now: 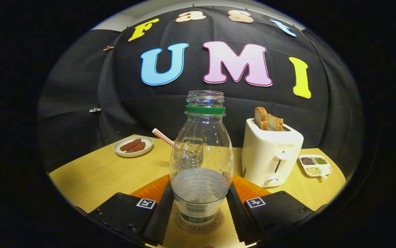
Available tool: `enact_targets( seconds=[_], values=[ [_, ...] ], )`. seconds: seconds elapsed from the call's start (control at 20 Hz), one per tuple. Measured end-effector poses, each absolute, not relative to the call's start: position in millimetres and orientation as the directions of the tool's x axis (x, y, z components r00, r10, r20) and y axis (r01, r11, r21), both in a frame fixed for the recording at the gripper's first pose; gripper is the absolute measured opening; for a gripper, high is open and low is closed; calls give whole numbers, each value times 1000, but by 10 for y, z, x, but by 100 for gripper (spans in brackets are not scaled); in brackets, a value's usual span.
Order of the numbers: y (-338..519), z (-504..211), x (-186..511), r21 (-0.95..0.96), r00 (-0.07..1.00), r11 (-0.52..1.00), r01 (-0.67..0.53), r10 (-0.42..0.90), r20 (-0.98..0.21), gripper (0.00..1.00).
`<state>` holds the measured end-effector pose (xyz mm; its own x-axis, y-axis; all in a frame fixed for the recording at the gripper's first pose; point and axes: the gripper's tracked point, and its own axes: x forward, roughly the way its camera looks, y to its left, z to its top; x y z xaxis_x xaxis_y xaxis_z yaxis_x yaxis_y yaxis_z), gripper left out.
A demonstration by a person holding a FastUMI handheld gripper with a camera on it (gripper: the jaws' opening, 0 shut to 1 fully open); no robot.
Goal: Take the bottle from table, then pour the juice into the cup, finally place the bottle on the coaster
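Note:
A clear plastic bottle [201, 151] with a green neck ring and no cap stands upright on a round coaster [215, 221]. A little clear liquid fills its lower part. My gripper [199, 187] holds it low down, with the black fingers [161, 213] pressed against its two sides. A red-and-white checked straw [163, 137] pokes out from behind the bottle's left shoulder. The cup it belongs to is hidden behind the bottle. An orange mat [151, 189] lies under and just beyond the fingers.
A white toaster [270, 151] with two bread slices stands close to the right of the bottle. A small divided dish of seeds [315, 165] sits further right. A plate with reddish-brown pieces [133, 146] is at the back left of the wooden table [91, 175].

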<state>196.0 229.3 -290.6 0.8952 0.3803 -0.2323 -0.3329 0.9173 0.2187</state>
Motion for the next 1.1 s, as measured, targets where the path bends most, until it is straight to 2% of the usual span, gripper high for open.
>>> enact_targets(
  seconds=[0.55,0.7,1.1],
  values=[
    [2287,-3027,1933,212,883,916,-342,390,-260,81],
    [2287,-3032,1911,217,878,913,-346,396,-267,96],
    [2008,-2559,1579,242,882,902,-357,411,-230,96]
  ],
)
